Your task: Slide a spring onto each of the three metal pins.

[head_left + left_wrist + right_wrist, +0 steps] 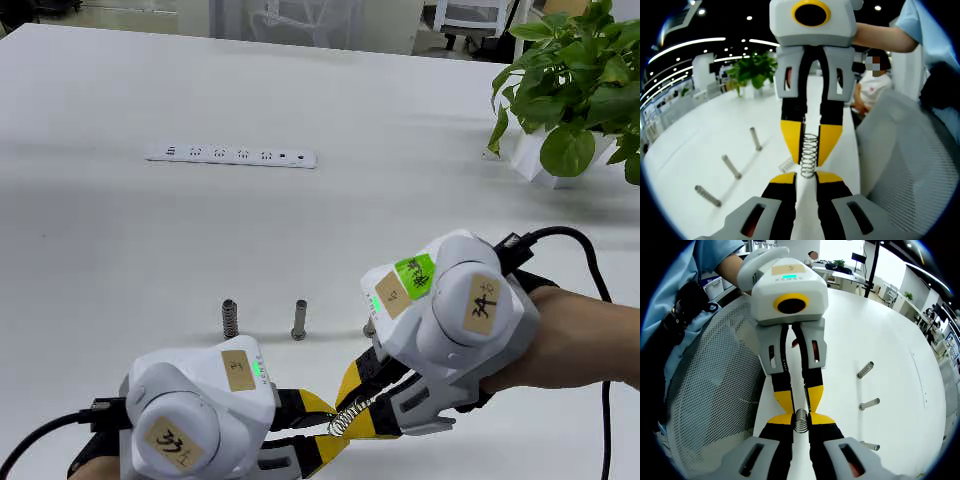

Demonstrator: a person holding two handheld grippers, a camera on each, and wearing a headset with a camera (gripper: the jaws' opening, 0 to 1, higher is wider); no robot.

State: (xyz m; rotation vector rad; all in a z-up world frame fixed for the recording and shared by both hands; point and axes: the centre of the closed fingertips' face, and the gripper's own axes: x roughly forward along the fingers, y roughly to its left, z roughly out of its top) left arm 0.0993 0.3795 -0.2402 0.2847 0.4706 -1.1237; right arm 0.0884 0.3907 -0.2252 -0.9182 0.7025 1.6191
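A small steel spring (pixel 345 419) hangs above the table's near edge, between the tips of both grippers. My left gripper (pixel 325 432) reaches in from the lower left, and my right gripper (pixel 362 405) comes down from the right. In the left gripper view the spring (pixel 809 155) runs up from my own tips (pixel 806 177) between the other gripper's yellow fingers (pixel 792 140). The right gripper (pixel 800 419) pinches the spring (pixel 800 420) end-on. Three upright pins stand in a row: one wearing a spring (pixel 230 318), a bare one (pixel 299 320), and a third (pixel 369 328) half hidden.
A white power strip (pixel 232 155) lies mid-table and a potted plant (pixel 570 90) stands at the far right. A mesh chair back (pixel 715 390) is close behind the grippers. A loose spring (pixel 786 164) seems to lie on the table near the pins.
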